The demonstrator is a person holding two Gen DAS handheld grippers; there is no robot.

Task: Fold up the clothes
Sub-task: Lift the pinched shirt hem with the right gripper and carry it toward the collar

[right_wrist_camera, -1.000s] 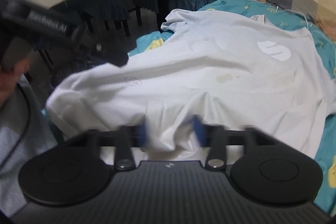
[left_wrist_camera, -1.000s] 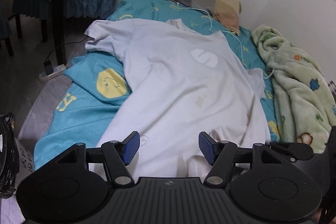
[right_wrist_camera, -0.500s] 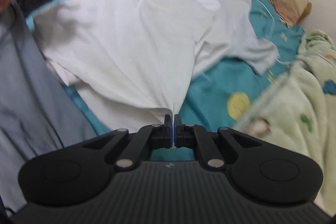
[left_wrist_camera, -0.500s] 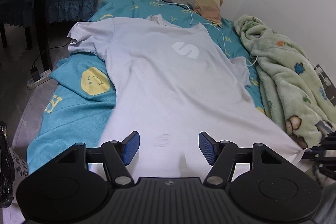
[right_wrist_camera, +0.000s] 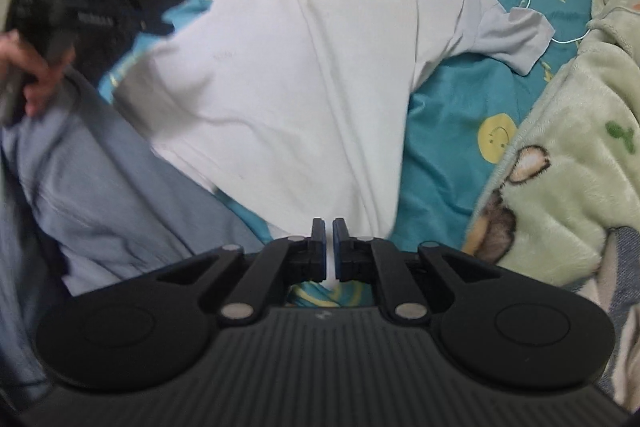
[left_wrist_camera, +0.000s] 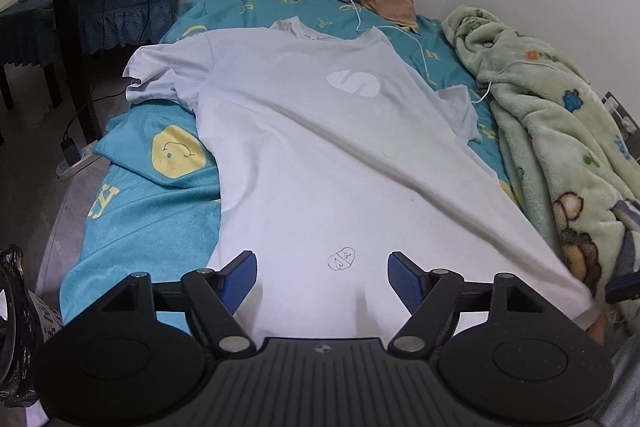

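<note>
Plain white cotton T-shirt lies spread flat on the teal patterned bedsheet — right gripper is pinched on its hem corner. Left gripper has its jaws wide, hovering over the hem — holding nothing.

T-shirt on bed, beside blanket

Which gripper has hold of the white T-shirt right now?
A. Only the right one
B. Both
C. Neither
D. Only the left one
A: the right gripper is closed on the hem corner of the white T-shirt, with fabric pinched between its fingers, while the left gripper hangs wide open over the hem, gripping nothing.
</note>
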